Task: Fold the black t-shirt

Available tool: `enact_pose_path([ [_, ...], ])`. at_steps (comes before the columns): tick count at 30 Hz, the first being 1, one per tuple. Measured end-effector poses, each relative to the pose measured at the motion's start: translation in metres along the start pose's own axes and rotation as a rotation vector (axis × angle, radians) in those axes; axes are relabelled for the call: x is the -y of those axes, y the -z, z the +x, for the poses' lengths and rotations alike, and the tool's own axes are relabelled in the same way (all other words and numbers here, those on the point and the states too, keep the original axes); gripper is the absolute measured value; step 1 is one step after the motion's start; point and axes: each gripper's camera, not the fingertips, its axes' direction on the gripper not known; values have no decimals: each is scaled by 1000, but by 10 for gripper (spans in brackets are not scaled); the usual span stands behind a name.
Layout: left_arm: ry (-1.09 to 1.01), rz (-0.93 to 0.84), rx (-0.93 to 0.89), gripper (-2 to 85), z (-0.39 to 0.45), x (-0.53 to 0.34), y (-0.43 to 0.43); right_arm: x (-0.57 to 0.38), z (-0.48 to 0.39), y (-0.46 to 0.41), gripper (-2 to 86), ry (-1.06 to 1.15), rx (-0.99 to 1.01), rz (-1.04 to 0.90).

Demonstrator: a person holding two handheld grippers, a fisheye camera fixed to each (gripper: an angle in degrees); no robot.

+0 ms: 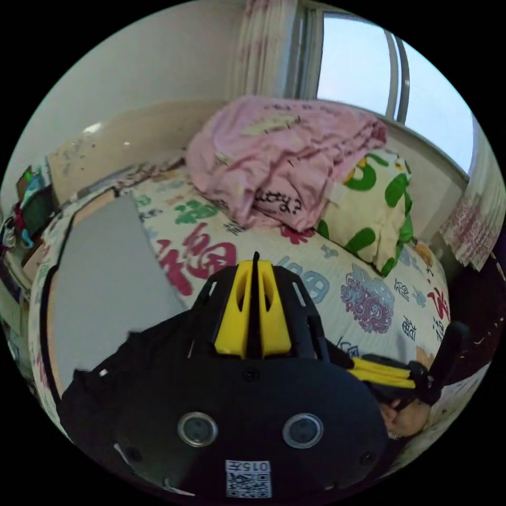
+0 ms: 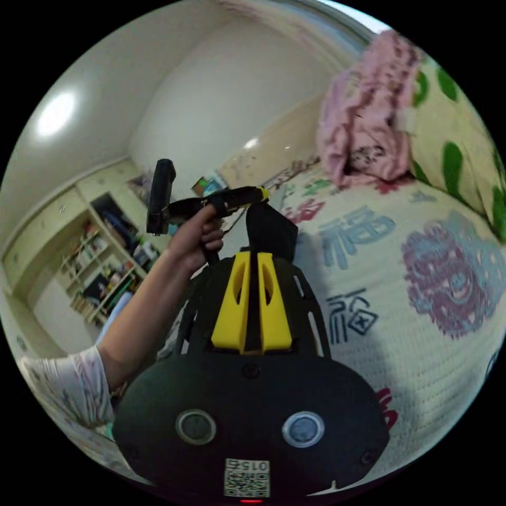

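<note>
Both tools are gripping the black t-shirt (image 2: 270, 229) with jaws closed narrow. In the right gripper view it is hanging from the left tool (image 2: 253, 196) at 12 o'clock, just beyond the right tool (image 2: 252, 263). One shirt, two tools, raised above the bed (image 2: 421, 337).

The bedspread (image 2: 421, 369) is printed with large Chinese characters in several scripts. In the right gripper view, a blue character (image 2: 356, 232) reads 福, and a black one in a squarer seal script (image 2: 352, 316) below it cannot be read with certainty. The pink blanket (image 1: 274, 158) carries dark handwritten-style lettering (image 1: 276, 203) ending in a question mark; it is upside down and unclear. The left gripper (image 1: 255, 263) and right gripper (image 2: 252, 258) each bear a white sticker (image 1: 248, 478) with a square code.
</note>
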Motion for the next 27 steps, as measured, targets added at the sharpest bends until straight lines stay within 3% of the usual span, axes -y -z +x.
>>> enact_pose_path([
  [4,11,12,136,3,-28,-92,71,-44,-68,-45,19,275,143,-147],
  [8,53,-104,228,16,-42,-191,90,-94,-98,-111,41,422,244,-412],
  [13,131,-63,250,70,-38,-259,94,-115,-83,-116,88,468,86,-376],
  [17,1,-127,134,77,0,-275,79,-133,-35,-153,86,378,-16,-389],
  [21,-210,-186,-237,82,60,-290,45,-156,-20,-201,88,368,-4,-440],
  [27,-335,-338,-299,80,118,-317,-8,-182,0,-264,76,380,-108,-501],
])
